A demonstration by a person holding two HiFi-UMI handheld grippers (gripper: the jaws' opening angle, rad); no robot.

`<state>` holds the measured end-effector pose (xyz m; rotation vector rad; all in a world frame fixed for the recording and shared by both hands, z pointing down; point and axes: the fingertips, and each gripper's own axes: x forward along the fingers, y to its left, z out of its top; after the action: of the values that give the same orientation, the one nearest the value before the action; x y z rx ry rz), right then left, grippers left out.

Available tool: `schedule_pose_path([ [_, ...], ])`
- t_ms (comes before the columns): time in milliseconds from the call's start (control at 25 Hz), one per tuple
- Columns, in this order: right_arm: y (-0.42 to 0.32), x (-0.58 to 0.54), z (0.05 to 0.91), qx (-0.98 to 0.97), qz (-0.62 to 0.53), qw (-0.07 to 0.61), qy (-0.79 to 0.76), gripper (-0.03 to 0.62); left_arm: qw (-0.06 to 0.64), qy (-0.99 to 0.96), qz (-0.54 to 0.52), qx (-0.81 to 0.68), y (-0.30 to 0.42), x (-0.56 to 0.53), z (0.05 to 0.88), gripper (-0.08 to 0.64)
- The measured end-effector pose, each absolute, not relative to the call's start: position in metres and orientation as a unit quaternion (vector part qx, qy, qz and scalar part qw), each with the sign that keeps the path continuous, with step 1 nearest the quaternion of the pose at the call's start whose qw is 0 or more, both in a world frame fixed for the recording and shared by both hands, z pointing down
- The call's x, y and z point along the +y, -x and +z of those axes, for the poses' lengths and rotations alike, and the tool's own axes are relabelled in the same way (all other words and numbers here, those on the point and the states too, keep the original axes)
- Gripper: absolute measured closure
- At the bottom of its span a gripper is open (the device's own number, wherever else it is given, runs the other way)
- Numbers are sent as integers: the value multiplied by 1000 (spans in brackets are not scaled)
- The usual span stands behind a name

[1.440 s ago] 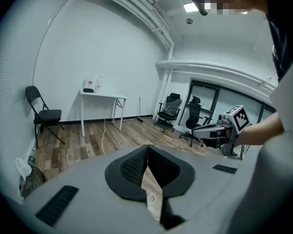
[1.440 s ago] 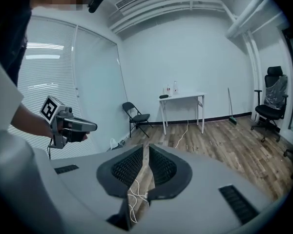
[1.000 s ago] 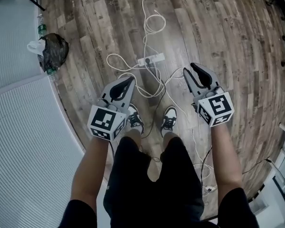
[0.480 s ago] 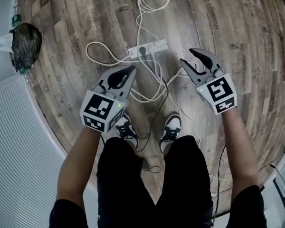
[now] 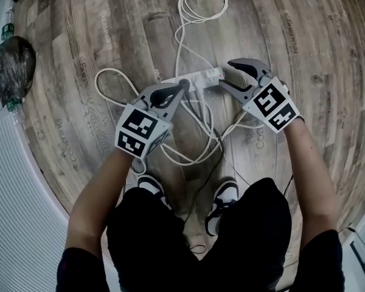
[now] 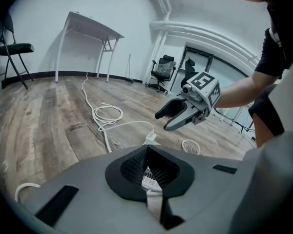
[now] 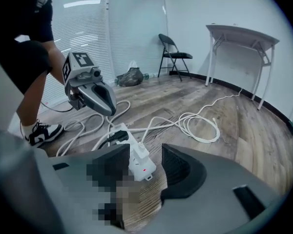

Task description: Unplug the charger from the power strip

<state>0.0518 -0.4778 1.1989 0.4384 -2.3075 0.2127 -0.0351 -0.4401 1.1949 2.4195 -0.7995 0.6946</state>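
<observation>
A white power strip [image 5: 194,78] lies on the wood floor with a black plug [image 5: 184,81] and a white charger [image 7: 142,148] in it. The charger's white cable runs off to a coil [image 5: 202,2]. My right gripper [image 5: 227,72] is at the strip's right end. Its jaws are opening, and the strip's end [image 7: 138,164] shows between them with no pad on it. My left gripper [image 5: 182,89] hovers just short of the strip near the black plug, jaws shut and empty. In the left gripper view the charger [image 6: 151,137] shows past the closed tips.
Loops of white and black cable [image 5: 188,154] lie between the strip and the person's shoes [image 5: 225,194]. A dark bag [image 5: 13,62] sits at the far left beside a ribbed white mat [image 5: 12,193]. A folding chair [image 7: 173,52] and a white table [image 7: 239,35] stand by the wall.
Both grippers have come down and forward to the power strip as the person crouched. The right jaws have spread apart. The left jaws stayed shut.
</observation>
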Motion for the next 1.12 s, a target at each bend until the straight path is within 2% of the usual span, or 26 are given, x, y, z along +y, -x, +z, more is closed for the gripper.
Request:
schedule_pose_path([
  [160, -39, -473, 1243, -894, 55, 437, -81, 360, 236, -893, 272, -271, 25, -441, 1233, 537],
  [360, -27, -471, 1267, -882, 36, 469, -20, 362, 236, -890, 286, -265, 19, -433, 1255, 537],
  [440, -22, -469, 1269, -883, 35, 467, -9, 386, 238, -890, 283, -267, 19, -433, 1256, 537],
  [480, -21, -470, 1269, -885, 34, 465, -8, 451, 241, -890, 280, -268, 19, -435, 1256, 537],
  [880, -24, -459, 1258, -885, -31, 465, 11, 480, 278, -883, 274, -261, 21, -433, 1257, 537],
  [1000, -18, -454, 1241, -895, -46, 444, 8, 483, 294, -875, 288, -253, 23, -429, 1260, 537],
  [1120, -16, -465, 1210, -908, -41, 417, -16, 483, 276, -881, 280, -264, 23, -435, 1251, 537],
])
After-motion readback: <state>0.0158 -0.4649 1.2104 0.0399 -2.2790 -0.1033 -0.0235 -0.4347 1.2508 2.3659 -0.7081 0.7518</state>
